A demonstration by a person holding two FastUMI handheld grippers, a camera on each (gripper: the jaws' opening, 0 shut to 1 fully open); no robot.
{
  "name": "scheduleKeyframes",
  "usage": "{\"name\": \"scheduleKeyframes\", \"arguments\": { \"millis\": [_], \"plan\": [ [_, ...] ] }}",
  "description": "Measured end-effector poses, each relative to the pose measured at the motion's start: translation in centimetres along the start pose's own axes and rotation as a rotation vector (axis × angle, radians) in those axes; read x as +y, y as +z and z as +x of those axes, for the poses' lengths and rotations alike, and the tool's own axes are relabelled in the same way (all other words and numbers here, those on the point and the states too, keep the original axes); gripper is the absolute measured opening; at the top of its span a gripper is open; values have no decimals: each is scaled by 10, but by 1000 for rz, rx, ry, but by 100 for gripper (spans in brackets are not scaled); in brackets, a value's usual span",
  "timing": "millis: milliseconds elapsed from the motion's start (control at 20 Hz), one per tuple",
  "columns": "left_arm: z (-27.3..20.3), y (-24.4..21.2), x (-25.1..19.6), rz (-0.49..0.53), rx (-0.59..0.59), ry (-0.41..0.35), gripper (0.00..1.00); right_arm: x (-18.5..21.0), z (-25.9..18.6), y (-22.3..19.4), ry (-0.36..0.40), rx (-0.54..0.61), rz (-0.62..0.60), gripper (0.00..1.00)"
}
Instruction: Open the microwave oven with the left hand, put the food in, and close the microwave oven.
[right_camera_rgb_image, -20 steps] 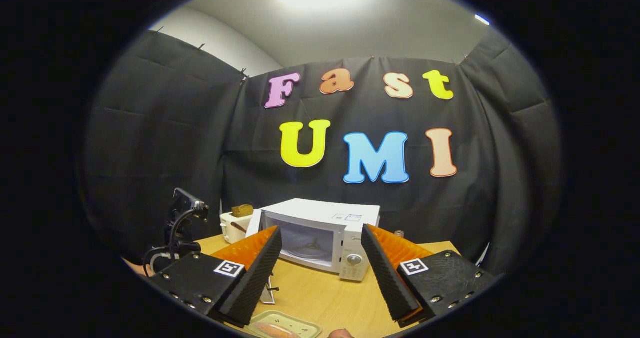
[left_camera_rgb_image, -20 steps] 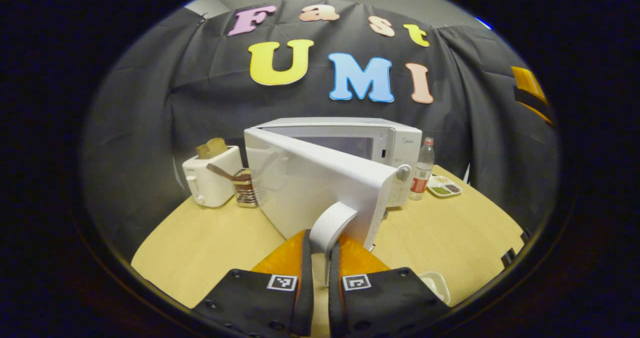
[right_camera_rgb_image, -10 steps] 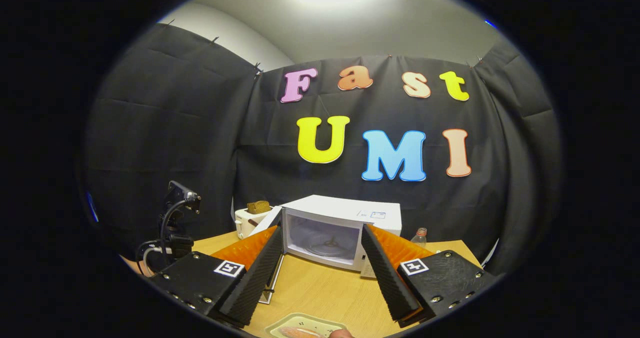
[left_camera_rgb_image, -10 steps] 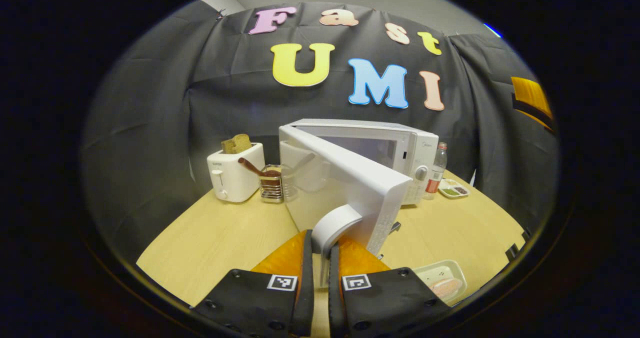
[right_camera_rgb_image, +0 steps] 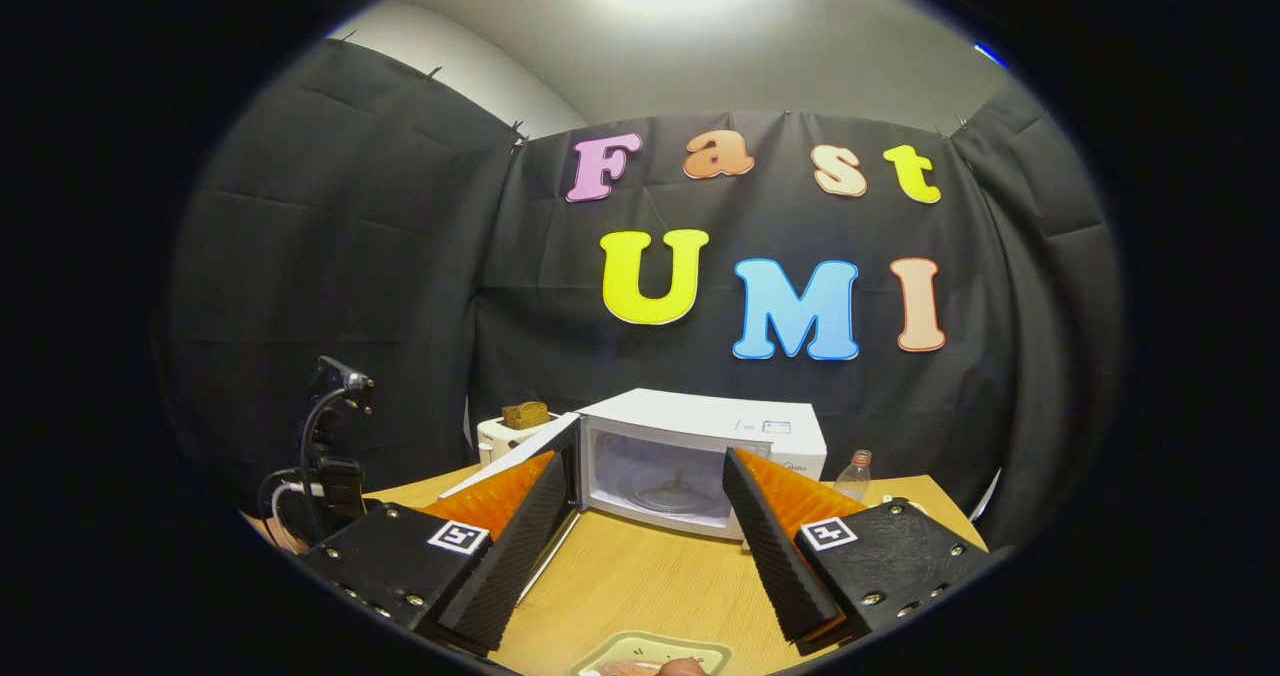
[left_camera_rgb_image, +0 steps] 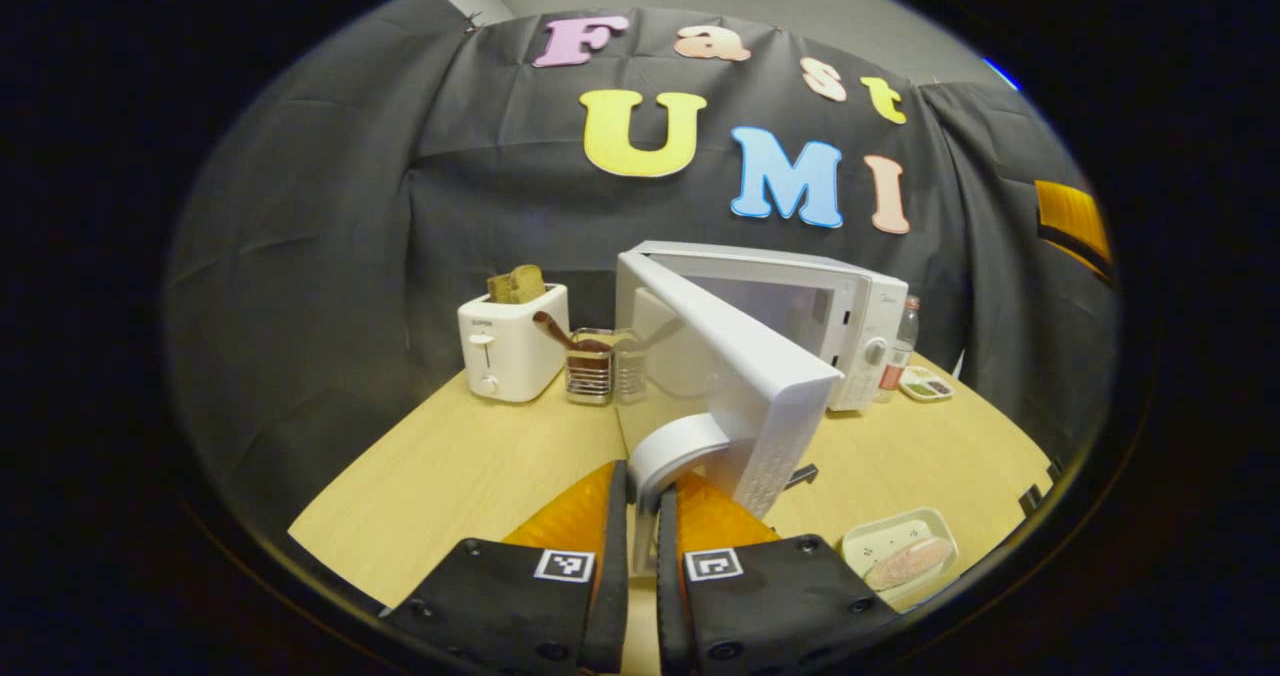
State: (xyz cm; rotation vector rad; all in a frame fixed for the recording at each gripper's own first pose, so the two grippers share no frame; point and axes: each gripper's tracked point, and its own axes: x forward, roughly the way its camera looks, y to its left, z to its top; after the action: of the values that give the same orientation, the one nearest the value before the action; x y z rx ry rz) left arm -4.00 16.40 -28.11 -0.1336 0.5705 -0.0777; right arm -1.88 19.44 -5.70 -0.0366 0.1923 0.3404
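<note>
Your left gripper [left_camera_rgb_image: 641, 516] is closed on the curved white door handle [left_camera_rgb_image: 668, 448] of the white box-shaped microwave oven [left_camera_rgb_image: 800, 306], both fingers pressing its sides. The white oven door [left_camera_rgb_image: 745, 376] stands swung well open. Small print marks the microwave front and the white two-slot toaster [left_camera_rgb_image: 508, 352], but it is too small to make out.

Your right gripper [right_camera_rgb_image: 640, 526] hangs above the pale wooden table [right_camera_rgb_image: 640, 581] with its jaws spread wide, gripping nothing. Between them the right gripper view looks into the lit oven cavity [right_camera_rgb_image: 662, 480] (its glass turntable visible), which the door hides in the left gripper view.

The food, a pinkish piece on a pale rectangular tray [left_camera_rgb_image: 898, 552], lies on the table near the front edge, apart from the oven. A brown bread slice [left_camera_rgb_image: 517, 283] stands in the toaster, a wire utensil holder [left_camera_rgb_image: 589, 373] just beside it, and a clear plastic bottle [left_camera_rgb_image: 901, 341] and small divided dish [left_camera_rgb_image: 926, 384] sit right of the oven.
</note>
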Motion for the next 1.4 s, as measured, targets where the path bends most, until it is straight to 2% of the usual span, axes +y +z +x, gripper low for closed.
{"name": "scheduleKeyframes", "arguments": {
  "millis": [300,350,500,550,600,650,700,800,850,950,1000,1050,1100,1200,1250,1400],
  "plan": [
    [-12,-1,0,-73,0,30,24,-9,15,-12,85,58,-5,98],
    [-16,2,2,-85,-14,48,20,-11,18,-15,106,68,-1,98],
    [-30,6,11,-84,-22,129,28,-21,34,-28,174,109,-10,98],
    [-34,7,14,-75,-25,160,35,-22,38,-33,204,121,-15,98],
    [-41,10,19,-67,-33,198,29,-25,42,-39,226,134,-25,98],
    [-49,18,21,-65,-54,228,47,-28,45,-43,251,149,-36,98],
    [-60,26,23,-64,-82,259,51,-28,48,-50,281,168,-46,98],
    [-80,46,21,-74,-135,300,83,-25,51,-68,356,222,-68,98],
    [-88,55,18,-77,-156,315,96,-22,50,-78,395,253,-83,98],
    [-105,74,15,-69,-200,348,94,-17,50,-95,482,309,-118,98],
    [-116,79,13,-65,-219,363,98,-11,45,-107,529,342,-133,98],
    [-124,88,10,-61,-240,372,91,-6,41,-119,566,373,-144,98],
    [-131,95,7,-62,-258,379,94,1,33,-132,606,406,-148,98],
    [-143,109,0,-67,-287,386,91,8,24,-153,668,475,-160,98],
    [-151,116,-2,-65,-304,393,98,12,19,-166,702,512,-171,98],
    [-175,133,-8,-44,-354,419,94,23,1,-204,799,620,-207,98]
  ]
}}
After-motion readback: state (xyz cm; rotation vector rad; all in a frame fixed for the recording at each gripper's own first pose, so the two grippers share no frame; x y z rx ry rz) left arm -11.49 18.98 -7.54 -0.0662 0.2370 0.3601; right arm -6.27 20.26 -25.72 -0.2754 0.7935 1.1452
